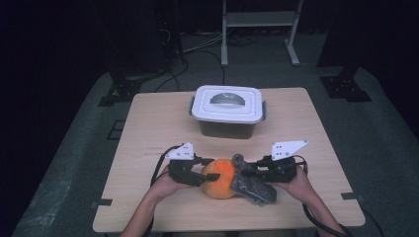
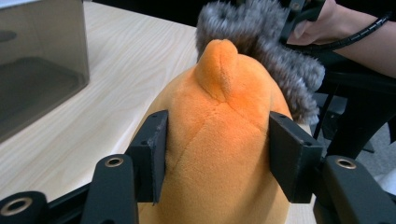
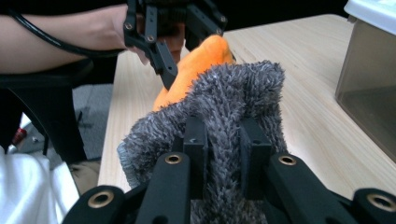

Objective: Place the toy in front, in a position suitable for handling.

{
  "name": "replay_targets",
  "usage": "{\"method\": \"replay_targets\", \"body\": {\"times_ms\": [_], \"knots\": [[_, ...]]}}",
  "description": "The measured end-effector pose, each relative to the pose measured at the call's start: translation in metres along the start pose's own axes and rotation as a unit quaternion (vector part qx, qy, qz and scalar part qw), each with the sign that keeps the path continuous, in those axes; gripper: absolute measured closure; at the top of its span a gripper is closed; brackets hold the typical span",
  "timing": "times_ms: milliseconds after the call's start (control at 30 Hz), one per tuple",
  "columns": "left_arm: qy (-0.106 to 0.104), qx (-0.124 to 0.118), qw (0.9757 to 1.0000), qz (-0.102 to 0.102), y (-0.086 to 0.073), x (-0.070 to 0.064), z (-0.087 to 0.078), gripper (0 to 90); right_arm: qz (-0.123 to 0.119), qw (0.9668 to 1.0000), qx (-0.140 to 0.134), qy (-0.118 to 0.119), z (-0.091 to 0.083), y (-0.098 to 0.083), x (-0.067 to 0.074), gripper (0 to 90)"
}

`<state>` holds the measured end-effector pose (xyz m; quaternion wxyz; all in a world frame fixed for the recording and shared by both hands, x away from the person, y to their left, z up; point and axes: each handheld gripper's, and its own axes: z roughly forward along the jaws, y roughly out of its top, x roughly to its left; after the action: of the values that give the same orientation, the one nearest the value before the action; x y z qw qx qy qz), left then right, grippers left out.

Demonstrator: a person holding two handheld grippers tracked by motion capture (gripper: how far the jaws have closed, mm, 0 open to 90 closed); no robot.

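one orange plush toy [image 1: 221, 177], one grey furry cloth [image 1: 254, 185], one lidded plastic box [image 1: 228, 111], two hand-held grippers.

Open tabletop [image 1: 148, 128] lies left and right of the lidded box [image 1: 228, 111], which blocks the far middle. Near the front edge, the orange plush [image 1: 221, 178] and grey cloth [image 1: 254, 186] fill the gap between both grippers.

A fixed camera is looking down over the counter [image 1: 316, 148] from the person's side, while two gripper-mounted cameras are facing each other closely, both framing the orange plush [image 2: 219, 140] and grey fabric [image 3: 233, 93].
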<state>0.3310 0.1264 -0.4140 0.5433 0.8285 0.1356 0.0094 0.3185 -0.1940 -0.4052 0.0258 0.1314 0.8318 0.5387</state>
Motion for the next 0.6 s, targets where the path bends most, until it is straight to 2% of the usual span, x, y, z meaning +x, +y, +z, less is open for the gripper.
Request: {"method": "replay_targets", "body": {"times_ms": [67, 100, 167, 200, 267, 300, 333, 367, 400, 433, 500, 600], "knots": [[0.001, 0.002, 1.0, 0.001, 0.001, -0.001, -0.001, 44.9, 0.001, 1.0, 0.005, -0.001, 0.002, -0.003, -0.001, 75.4], [0.003, 0.0, 1.0, 0.001, 0.002, -0.001, -0.001, 45.2, 0.007, 0.9998, 0.018, -0.004, 0.003, -0.006, -0.003, 75.3], [0.006, -0.002, 1.0, 0.001, 0.005, -0.003, -0.003, 45.6, 0.002, 0.9992, 0.037, -0.017, 0.004, -0.007, -0.005, 75.3], [0.007, -0.002, 1.0, 0.001, 0.006, -0.003, -0.003, 45.7, 0.002, 0.9992, 0.033, -0.022, 0.003, -0.007, -0.004, 75.3], [0.002, 0.001, 1.0, 0.001, 0.005, -0.005, 0.001, 45.6, -0.003, 0.9996, 0.01, -0.025, 0.001, -0.002, -0.001, 75.3], [0.002, 0.001, 1.0, 0.001, 0.005, -0.005, 0.001, 45.6, -0.003, 0.9996, 0.01, -0.025, 0.001, -0.002, -0.001, 75.3], [-0.002, 0.004, 0.9999, 0.009, 0.006, -0.008, 0.007, 45.6, -0.006, 0.9995, -0.022, -0.02, 0.001, 0.006, 0.002, 75.3], [0.0, 0.006, 0.9999, 0.014, 0.007, -0.01, 0.009, 45.5, -0.005, 0.9993, -0.033, -0.017, 0.001, 0.01, 0.003, 75.3], [0.003, 0.009, 0.9998, 0.02, 0.009, -0.011, 0.01, 45.1, -0.007, 0.9992, -0.038, -0.014, 0.003, 0.012, 0.004, 75.3], [0.003, 0.009, 0.9998, 0.02, 0.009, -0.011, 0.01, 44.3, -0.009, 0.9994, -0.029, -0.017, 0.005, 0.012, 0.005, 75.2], [0.002, 0.008, 0.9997, 0.022, 0.008, -0.012, 0.011, 38.8, -0.008, 0.9997, -0.019, -0.015, 0.009, 0.006, 0.003, 75.2], [-0.01, -0.01, 0.9997, 0.019, 0.007, -0.01, 0.01, 23.5, -0.006, 0.9999, -0.009, -0.013, 0.008, 0.002, 0.001, 75.2]]}}
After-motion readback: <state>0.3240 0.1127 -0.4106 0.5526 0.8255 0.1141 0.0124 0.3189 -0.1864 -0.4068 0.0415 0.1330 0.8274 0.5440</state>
